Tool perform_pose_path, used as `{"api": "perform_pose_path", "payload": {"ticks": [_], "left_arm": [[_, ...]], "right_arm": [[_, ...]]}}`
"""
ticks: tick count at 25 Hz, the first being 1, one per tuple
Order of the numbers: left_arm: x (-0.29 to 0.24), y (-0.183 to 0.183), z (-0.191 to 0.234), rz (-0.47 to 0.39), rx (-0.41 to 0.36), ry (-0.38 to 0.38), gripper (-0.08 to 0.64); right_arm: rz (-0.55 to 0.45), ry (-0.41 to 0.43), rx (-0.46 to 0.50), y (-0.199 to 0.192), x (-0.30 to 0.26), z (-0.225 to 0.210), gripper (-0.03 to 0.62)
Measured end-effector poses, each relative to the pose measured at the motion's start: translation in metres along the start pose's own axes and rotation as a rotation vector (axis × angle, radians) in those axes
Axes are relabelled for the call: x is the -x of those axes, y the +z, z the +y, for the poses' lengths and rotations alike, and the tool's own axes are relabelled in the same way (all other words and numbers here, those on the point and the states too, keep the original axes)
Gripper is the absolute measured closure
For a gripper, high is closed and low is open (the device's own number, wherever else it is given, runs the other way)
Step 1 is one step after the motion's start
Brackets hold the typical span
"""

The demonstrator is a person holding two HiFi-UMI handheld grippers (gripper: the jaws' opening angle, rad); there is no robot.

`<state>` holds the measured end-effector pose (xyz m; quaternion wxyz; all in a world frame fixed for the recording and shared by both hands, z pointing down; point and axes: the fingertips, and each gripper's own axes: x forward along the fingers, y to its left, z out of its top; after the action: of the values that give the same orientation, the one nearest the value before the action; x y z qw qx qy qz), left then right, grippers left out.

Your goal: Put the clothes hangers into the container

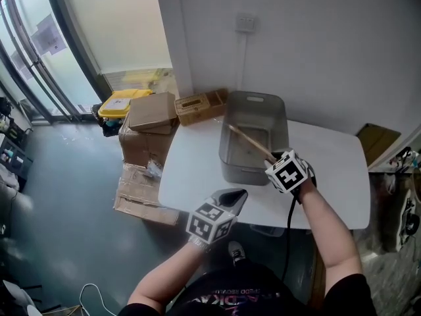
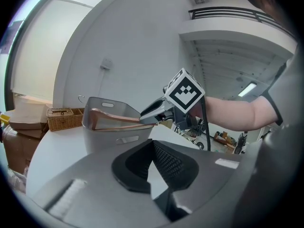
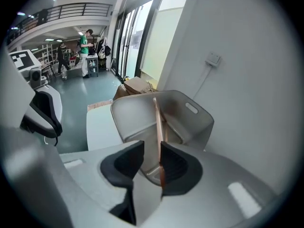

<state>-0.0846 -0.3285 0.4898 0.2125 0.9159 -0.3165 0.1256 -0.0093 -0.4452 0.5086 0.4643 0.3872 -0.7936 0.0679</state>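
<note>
**At the container's rim: 1 hanger loose between parted jaws**

On the left, the left gripper (image 2: 152, 144) is seen above the white table (image 1: 191, 170) with its jaws closed together and nothing between them. No risk is judged to come from it at this distance. Further right, the grey container (image 1: 231, 166) stands on the table. 1 copper-coloured clothes hanger (image 1: 250, 143) lies slanted inside it, with its near end propped on the front rim. At the right, the right gripper (image 3: 152, 163) is poised at that rim with its jaws apart. The hanger's bar passes between them, close against the right pad and unclamped.

Trouble is judged likeliest at the propped end. If the right gripper were drawn away while the bar was caught on the pad, the hanger could be dragged over the rim and dropped onto the table. If the hanger were left balanced there, it could be tipped out by a knock, since the container looks light enough to be shifted.

From left to right, 3 things cannot be settled:
- The hanger's hook is only hinted at, by the container's far edge in the left gripper view.
- The container's floor is largely screened by its walls, so further hangers cannot be counted.
- Whether the bar actually touches the right pad cannot be made out.
</note>
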Motion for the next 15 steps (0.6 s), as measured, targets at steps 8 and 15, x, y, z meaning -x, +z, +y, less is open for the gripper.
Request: {"api": "perform_pose_path", "payload": {"ticks": [8, 15], "left_arm": [[0.036, -0.011, -0.028, -0.007, -0.036, -0.009, 0.554], [0.08, -0.032, -0.058, -0.007, -0.053, -0.02, 0.555]], "right_arm": [[-0.115, -0.025, -0.108, -0.004, 0.046, 0.029, 0.48], [-0.207, -0.012, -0.236, -0.017, 0.086, 0.077, 0.502]]}}
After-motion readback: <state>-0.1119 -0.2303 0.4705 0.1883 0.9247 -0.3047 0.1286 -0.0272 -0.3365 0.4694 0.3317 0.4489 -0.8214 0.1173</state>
